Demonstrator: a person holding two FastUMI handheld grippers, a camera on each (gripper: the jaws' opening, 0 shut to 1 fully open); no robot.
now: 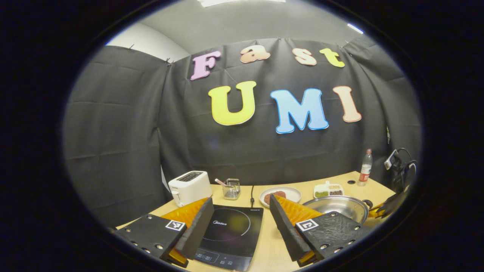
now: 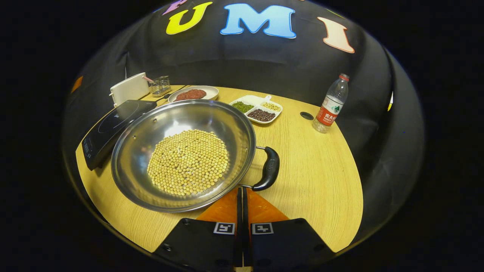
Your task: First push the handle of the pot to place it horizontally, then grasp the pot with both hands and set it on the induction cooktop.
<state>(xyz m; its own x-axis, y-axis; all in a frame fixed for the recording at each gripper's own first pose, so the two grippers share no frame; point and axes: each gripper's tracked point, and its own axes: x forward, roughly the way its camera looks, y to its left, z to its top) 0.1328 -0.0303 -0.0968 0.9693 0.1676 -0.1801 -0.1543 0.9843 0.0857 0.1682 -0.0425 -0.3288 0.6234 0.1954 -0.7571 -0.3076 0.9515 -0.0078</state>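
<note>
On the wooden table (image 2: 314,177), going left to right in the right gripper view, the white toaster (image 2: 129,88) stands at the far left corner with a small wire basket (image 2: 160,85) just beside it. In front of them the black induction cooktop (image 2: 109,128) lies along the left edge, its right side hidden behind the pot (image 2: 181,155). The steel pot sits near the middle of the table, partly overlapping the cooktop in this view; whether it touches it I cannot tell. It is filled with pale soybeans (image 2: 188,161). Its black handle (image 2: 268,169) sticks out on the right side. Behind the pot are a plate (image 2: 193,93) with something reddish-brown and a divided white dish (image 2: 257,108) of beans. A water bottle (image 2: 332,104) stands near the far right edge.

The right gripper (image 2: 242,194) rests low at the near edge, its fingers pressed together with nothing between them, tips close to the pot's rim and the handle's lower end; contact is hard to judge.

In the left gripper view, the left gripper (image 1: 242,219) hangs above the cooktop (image 1: 230,232) with its fingers spread wide and empty. Its right finger covers part of the pot (image 1: 338,206).
</note>
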